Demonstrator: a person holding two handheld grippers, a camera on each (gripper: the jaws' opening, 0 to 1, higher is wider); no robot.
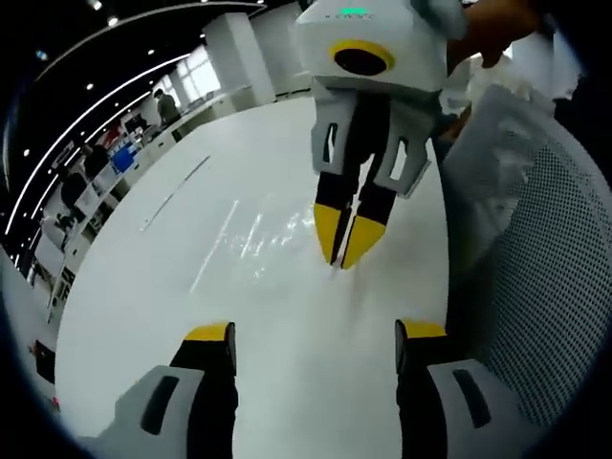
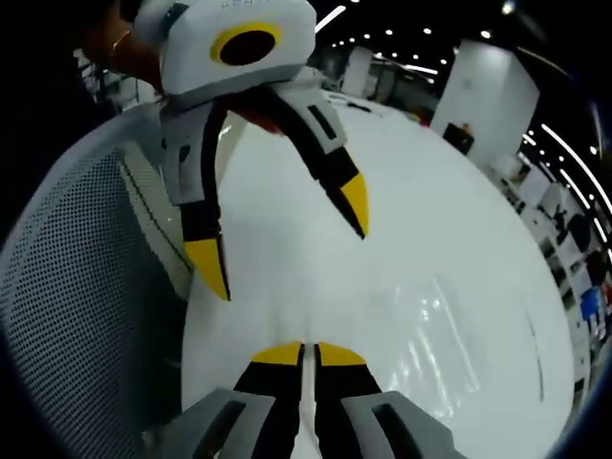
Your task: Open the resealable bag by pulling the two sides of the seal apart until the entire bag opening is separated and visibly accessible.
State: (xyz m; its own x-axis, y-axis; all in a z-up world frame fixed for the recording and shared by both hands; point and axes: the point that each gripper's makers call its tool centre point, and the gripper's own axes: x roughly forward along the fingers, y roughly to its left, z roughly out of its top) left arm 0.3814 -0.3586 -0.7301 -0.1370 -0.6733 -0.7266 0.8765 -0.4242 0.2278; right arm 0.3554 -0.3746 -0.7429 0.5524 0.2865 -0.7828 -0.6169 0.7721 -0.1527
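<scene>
I am guiding two hand-held tools over a glossy white tabletop (image 1: 163, 316). Closest to me in the left gripper view, my left tool (image 1: 314, 346) has its two yellow-tipped jaws standing wide apart with nothing between them, so it is released. In the right gripper view, my right tool (image 2: 302, 356) has its jaws pressed together on a thin, pale strip that rises between them; I judge this to be an edge of the clear resealable bag (image 2: 430, 330), so that tool is clenched on it. Just beyond, in the left gripper view, the right tool (image 1: 346, 247) comes down from the top with its yellow tips meeting in a point on the tabletop near the side where I sit, at the near edge of the bag (image 1: 263, 239), which lies flat and shows as faint shiny creases on the white surface. In the right gripper view, the left tool (image 2: 287, 251) hangs above that same side of the tabletop, jaws spread. Beside it stands a grey mesh chair back (image 2: 86, 287), close against the tabletop edge. Farther off, the tabletop runs bare toward its far edge, and beyond it is an open office with ceiling lights (image 1: 100, 11) and desks. As I judge it, the task has barely begun: one side of the seal seems pinched, the other side is not yet gripped, and I cannot see any separated opening.
</scene>
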